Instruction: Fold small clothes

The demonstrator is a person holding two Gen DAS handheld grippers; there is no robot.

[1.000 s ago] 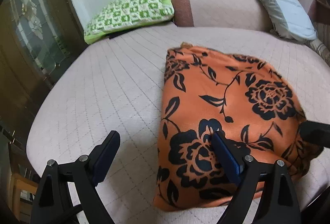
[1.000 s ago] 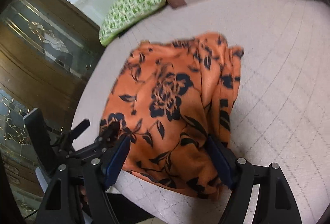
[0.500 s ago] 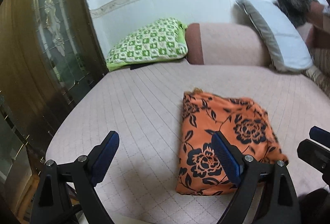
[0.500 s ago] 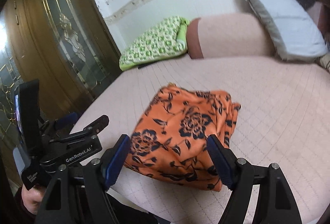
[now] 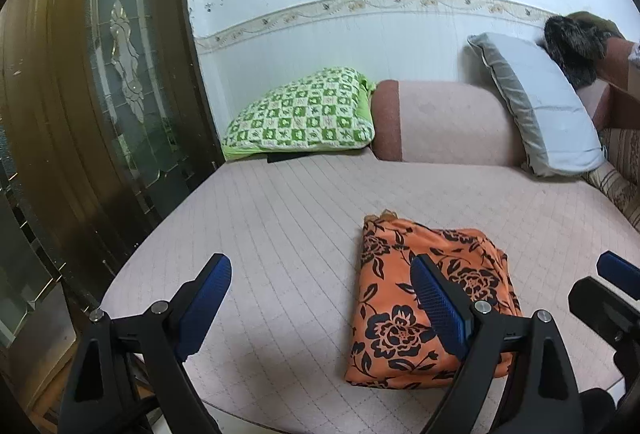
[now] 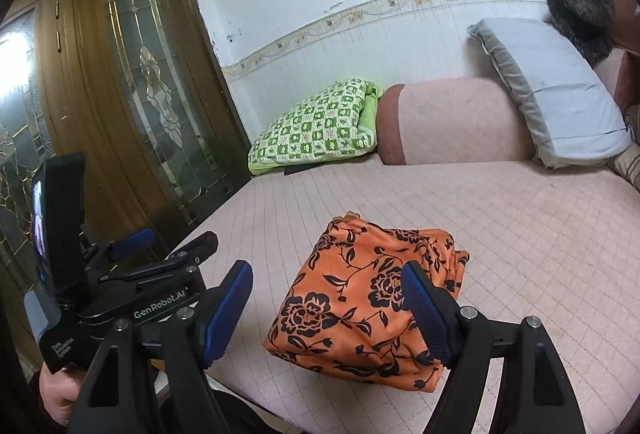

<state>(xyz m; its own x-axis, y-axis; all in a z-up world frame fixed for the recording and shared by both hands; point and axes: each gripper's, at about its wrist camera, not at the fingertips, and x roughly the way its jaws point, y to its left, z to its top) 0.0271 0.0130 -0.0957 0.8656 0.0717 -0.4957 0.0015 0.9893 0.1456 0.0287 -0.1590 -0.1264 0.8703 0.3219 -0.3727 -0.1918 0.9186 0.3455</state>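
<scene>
An orange garment with black flowers [image 5: 404, 294] [image 6: 360, 298] lies folded into a compact block near the front edge of the pink quilted bed [image 5: 288, 218] [image 6: 520, 234]. My left gripper [image 5: 320, 298] hangs open above and in front of the bed, with the garment behind its right finger and nothing between the pads. My right gripper [image 6: 328, 306] is open too, raised off the garment, which shows in the gap between its fingers without touching them. In the right wrist view the left gripper [image 6: 168, 246] and the hand holding it show at the lower left.
A green checked pillow [image 5: 304, 114] and a pink bolster [image 5: 444, 122] lie at the head of the bed, with a grey pillow [image 5: 540, 102] propped at the right. A dark wooden door with glass panels [image 5: 100, 74] stands along the left. A person's dark hair [image 5: 576, 42] shows at the far right.
Both grippers have lifted up and drawn back from the folded garment, which stays on the bed and now looks smaller. More of the wall and pillows has come into view.
</scene>
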